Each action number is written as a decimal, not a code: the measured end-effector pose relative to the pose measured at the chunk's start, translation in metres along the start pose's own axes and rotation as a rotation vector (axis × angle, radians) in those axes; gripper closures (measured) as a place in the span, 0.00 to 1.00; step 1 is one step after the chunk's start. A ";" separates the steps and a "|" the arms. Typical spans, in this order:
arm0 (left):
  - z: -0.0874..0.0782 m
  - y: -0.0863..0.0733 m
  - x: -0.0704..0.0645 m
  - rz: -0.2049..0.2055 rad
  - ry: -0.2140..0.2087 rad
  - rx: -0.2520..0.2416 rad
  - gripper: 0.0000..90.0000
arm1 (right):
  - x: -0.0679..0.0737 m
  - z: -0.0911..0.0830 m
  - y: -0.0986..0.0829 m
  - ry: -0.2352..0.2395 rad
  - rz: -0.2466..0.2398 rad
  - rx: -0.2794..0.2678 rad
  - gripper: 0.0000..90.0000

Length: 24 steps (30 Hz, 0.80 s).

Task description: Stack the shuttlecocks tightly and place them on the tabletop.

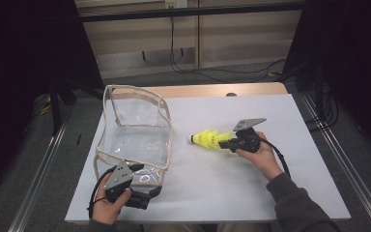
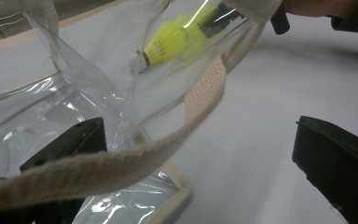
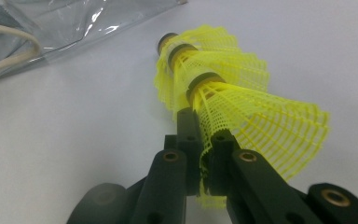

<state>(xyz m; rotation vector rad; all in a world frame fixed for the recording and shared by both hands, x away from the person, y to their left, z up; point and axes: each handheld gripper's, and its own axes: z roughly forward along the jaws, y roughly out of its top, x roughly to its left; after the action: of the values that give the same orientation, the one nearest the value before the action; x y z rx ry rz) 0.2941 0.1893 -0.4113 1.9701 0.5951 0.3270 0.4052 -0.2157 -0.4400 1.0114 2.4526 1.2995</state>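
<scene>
A clear plastic bag with beige trim stands open on the left of the white table. My left gripper is at the bag's near corner, open wide, with the bag's beige strap and clear wall lying between its jaws. My right gripper is right of the bag, shut on the skirt edge of a nested stack of yellow shuttlecocks. The stack points cork-first toward the bag, just above the table. Through the plastic, the shuttlecocks appear in the left gripper view.
A wooden strip runs along the table's far edge. Metal rails flank both sides. Cables lie on the floor behind. White surface lies open between the bag and the right hand.
</scene>
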 end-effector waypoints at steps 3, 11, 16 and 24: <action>0.000 0.000 0.000 0.000 0.000 0.000 0.03 | 0.000 0.001 0.000 0.003 0.003 -0.005 0.97; 0.000 0.000 0.000 -0.001 0.000 -0.004 0.03 | 0.004 0.007 0.000 0.007 -0.003 -0.005 0.97; 0.001 0.000 0.000 -0.003 -0.002 -0.003 0.03 | 0.006 0.010 0.000 0.011 0.003 -0.018 0.97; 0.001 0.000 -0.001 -0.003 -0.001 -0.003 0.03 | 0.009 0.012 0.001 0.006 0.009 -0.029 0.97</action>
<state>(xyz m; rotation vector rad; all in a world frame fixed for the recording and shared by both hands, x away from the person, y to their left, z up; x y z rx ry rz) 0.2939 0.1885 -0.4120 1.9657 0.5966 0.3245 0.4041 -0.2013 -0.4451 1.0145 2.4290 1.3381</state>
